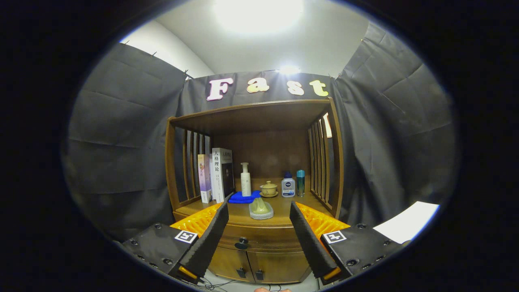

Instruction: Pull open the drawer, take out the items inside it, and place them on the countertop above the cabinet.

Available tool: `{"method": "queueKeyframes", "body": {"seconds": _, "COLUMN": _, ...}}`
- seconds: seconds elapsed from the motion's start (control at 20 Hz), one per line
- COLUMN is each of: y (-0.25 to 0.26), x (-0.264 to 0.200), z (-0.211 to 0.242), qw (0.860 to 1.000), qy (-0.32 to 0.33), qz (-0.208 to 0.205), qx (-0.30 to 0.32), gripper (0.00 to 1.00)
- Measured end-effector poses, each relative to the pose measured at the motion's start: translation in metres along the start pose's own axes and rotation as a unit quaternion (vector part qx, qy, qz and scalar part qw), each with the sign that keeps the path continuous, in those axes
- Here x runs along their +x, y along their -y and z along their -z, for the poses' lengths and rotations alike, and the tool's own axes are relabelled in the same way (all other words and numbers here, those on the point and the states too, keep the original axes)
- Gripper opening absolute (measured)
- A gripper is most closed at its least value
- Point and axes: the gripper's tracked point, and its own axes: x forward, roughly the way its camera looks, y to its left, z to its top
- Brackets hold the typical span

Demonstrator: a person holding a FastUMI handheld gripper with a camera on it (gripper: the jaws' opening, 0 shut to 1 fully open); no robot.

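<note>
The claw stands wide apart with nothing between its two fingers; it hangs in front of a wooden cabinet, clear of it. Each finger base carries a square black-and-white marker tag.

Between the fingers, lower down, is the drawer, closed, with a dark knob at its middle. Below it are two cabinet doors, each with a small dark handle near the centre seam.

Above the drawer is the table, the cabinet's top surface, framed by a wooden hutch with slatted sides. Near its front edge, between the fingertips, lies a pale green object on a light grey base. Behind it is a folded blue cloth, with a white pump bottle standing at its back. To the left, two books stand upright; the white spine bears Chinese characters, too small to read with certainty. To the right of the cloth sits a small lidded tan cup on a saucer, then a white bottle with a blue label, its writing too small to make out, and a slim teal can.

Dark cloth hangs behind and to both sides of the cabinet. The ceiling is white with a bright light overhead. A white sheet lies off to the right.
</note>
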Motion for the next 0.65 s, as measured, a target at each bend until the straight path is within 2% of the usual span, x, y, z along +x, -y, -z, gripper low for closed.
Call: {"method": "queueKeyframes", "body": {"seconds": 0.65, "y": -0.0047, "x": 0.0018, "z": 0.0082, "qw": 1.0, "qy": -0.008, "qz": -0.003, "qx": -0.005, "gripper": 0.96}}
